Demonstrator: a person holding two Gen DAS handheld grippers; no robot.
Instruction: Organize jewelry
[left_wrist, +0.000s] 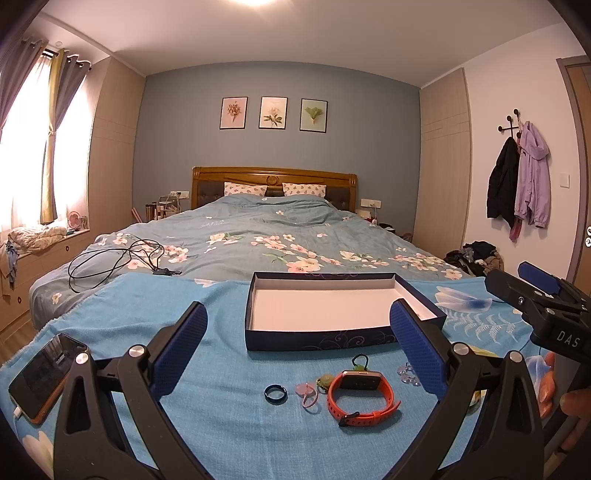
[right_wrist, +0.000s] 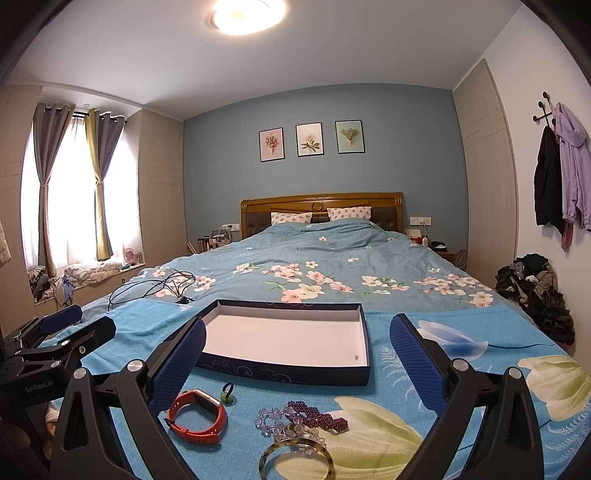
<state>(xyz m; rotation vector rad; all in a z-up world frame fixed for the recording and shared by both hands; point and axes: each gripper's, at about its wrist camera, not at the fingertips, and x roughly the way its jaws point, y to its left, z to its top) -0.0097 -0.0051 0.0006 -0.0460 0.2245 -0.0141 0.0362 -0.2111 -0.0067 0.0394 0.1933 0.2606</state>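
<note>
Your left tongs (left_wrist: 297, 347) and right tongs (right_wrist: 297, 354) gape empty. Only the left view shows the dark ring (left_wrist: 275, 393); only the right shows the purple beads (right_wrist: 317, 415), lower centre.

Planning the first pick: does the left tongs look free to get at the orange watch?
Probably yes: the left tongs are open, the orange watch lies uncovered on the blue blanket between the fingers, only the small pink ring close beside.

Both wrist views: low, near the blanket, facing 12 o'clock toward headboard; shared: box (left_wrist: 343, 310) (right_wrist: 286, 338), watch (left_wrist: 360, 397) (right_wrist: 197, 415).
</note>
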